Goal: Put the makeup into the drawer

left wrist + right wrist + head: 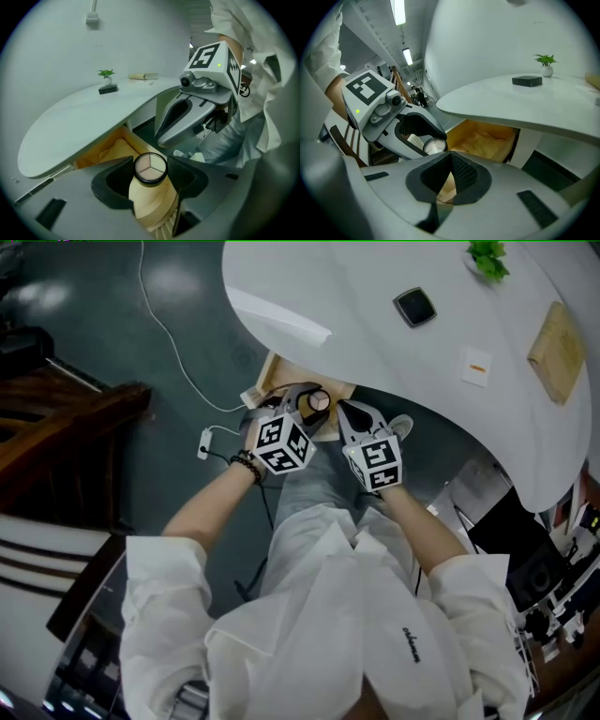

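Note:
A round makeup compact [150,168] with a black rim and a pale three-part pan sits between the pads of my left gripper [150,164], which is shut on it. In the head view the compact [319,401] and left gripper [305,401] hang just in front of the open wooden drawer [281,371] under the white table. The drawer [110,150] lies below and beyond the compact. My right gripper [349,411] is close beside the left one. Its jaws [449,161] meet with nothing between them. The right gripper view also shows the drawer [487,138] and the compact [433,144].
The white rounded table [375,277] overhangs the drawer and carries a small black box [414,306], a plant [487,259], a card [476,365] and a wooden board [558,352]. A white cable [178,343] runs over the dark floor. Dark wooden furniture [56,418] stands at left.

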{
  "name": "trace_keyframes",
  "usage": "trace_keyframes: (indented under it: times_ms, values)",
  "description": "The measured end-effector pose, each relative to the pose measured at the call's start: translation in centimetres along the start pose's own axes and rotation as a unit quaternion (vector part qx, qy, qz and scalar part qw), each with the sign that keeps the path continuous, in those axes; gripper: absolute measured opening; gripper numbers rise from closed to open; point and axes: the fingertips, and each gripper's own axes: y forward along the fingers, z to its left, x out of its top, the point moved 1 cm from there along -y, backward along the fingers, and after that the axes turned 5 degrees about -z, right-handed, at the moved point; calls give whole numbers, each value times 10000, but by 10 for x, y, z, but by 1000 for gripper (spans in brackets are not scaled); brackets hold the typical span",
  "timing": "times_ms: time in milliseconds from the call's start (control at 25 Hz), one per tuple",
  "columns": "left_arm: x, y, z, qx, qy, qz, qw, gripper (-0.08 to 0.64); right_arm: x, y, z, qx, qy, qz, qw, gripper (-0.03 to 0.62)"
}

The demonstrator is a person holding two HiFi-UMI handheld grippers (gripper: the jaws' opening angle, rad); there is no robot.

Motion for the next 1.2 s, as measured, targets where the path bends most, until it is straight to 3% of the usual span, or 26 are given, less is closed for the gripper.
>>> trace_keyframes:
  times_ms: [360, 720, 960, 1200]
  values:
    - [-22, 35, -3, -862, 775, 391, 9925, 238, -22, 26, -9, -35, 6, 194, 9998, 17]
    - [-46, 66, -17, -1452, 1314, 768, 9776, 238, -40, 34, -14, -103, 51, 360, 9993, 17]
    - [-62, 87, -20, -1832, 1783, 970, 9619, 238, -46, 41, -13, -105, 94, 397, 9991, 17]
    - [-76, 103, -22, -2070, 1934, 1104, 9527, 238, -54, 45, -15, -157, 125, 472, 9987, 17]
